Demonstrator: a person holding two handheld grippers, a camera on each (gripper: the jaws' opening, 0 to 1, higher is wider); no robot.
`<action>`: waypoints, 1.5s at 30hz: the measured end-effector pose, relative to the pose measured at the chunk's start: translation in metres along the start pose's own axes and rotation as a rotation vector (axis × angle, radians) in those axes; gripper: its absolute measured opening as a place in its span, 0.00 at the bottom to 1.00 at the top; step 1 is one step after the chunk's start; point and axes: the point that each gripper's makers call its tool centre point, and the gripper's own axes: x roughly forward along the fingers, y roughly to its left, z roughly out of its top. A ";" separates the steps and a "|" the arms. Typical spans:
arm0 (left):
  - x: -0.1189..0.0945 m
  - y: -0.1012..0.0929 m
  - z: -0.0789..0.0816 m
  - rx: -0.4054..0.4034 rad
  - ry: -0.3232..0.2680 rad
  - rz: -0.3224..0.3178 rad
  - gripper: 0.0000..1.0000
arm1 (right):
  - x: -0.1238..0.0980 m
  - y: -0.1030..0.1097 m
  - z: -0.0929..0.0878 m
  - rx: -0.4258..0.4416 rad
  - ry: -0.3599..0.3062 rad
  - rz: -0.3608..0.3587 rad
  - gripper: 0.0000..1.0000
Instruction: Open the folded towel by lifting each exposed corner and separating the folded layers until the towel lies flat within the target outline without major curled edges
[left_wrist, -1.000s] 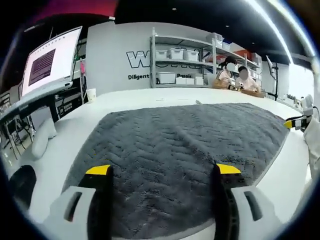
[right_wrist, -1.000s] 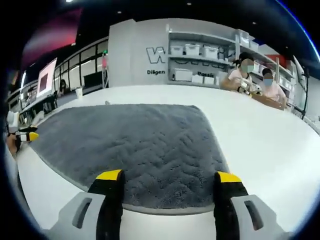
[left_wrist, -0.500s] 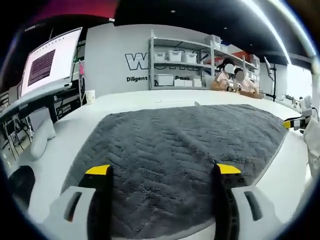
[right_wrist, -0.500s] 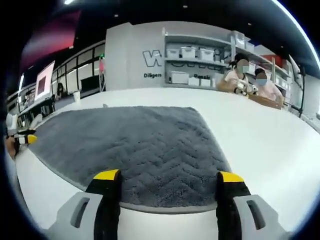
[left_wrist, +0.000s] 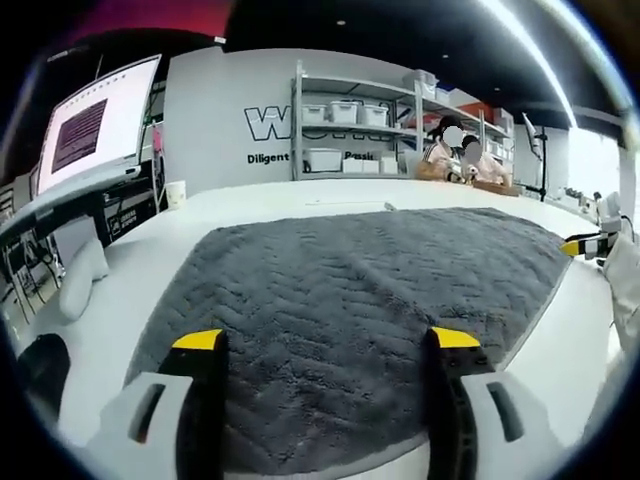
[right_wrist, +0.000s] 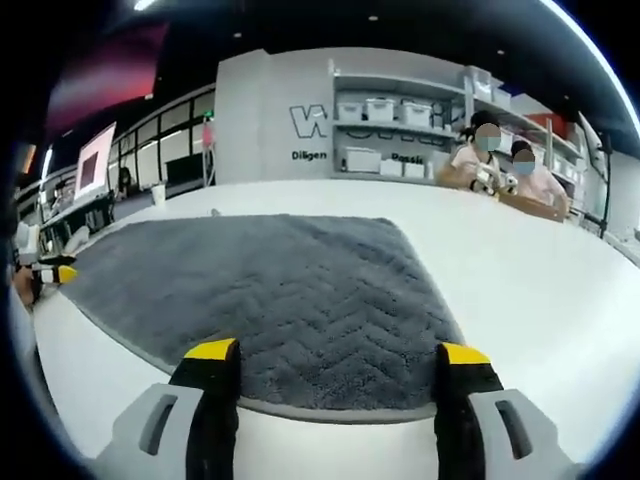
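While you hold both grippers low at the table's (left_wrist: 120, 290) near edge, the towel (left_wrist: 360, 300) lies spread flat on the white top, grey, with a herringbone pile. No curled edge shows from either side.

Left gripper (left_wrist: 320, 342): jaws wide apart, yellow tips over the towel's near part, nothing between them. Can't tell whether the tips touch the cloth. In the left gripper view the towel runs from the jaws out to its far edge, the right corner ending near your right gripper (left_wrist: 590, 243), whose yellow tip sits just off the towel's edge at far right.

Right gripper (right_wrist: 327, 352): jaws also wide apart and empty, tips at the towel's (right_wrist: 270, 300) near hem, bare table (right_wrist: 540, 290) under the jaw bodies. In that view the towel fills the left and centre, with open table to its right. Your left gripper (right_wrist: 50, 272) peeks in at the far left beside the towel's corner.

Background: shelves (left_wrist: 350, 125) with white bins against a grey wall, two people (right_wrist: 505, 165) seated at the far right end, a monitor (left_wrist: 95, 125) on the left, a cup (left_wrist: 176, 192) near the table's far left edge.
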 end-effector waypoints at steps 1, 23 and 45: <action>0.000 0.000 0.000 0.000 0.000 0.000 0.80 | -0.001 0.000 0.000 0.000 -0.001 0.000 0.78; -0.017 0.004 -0.006 0.015 0.016 -0.035 0.79 | -0.027 0.003 -0.012 -0.009 0.020 0.012 0.78; -0.037 -0.025 0.001 -0.031 -0.006 -0.158 0.88 | -0.054 0.080 0.023 -0.153 -0.089 0.304 0.70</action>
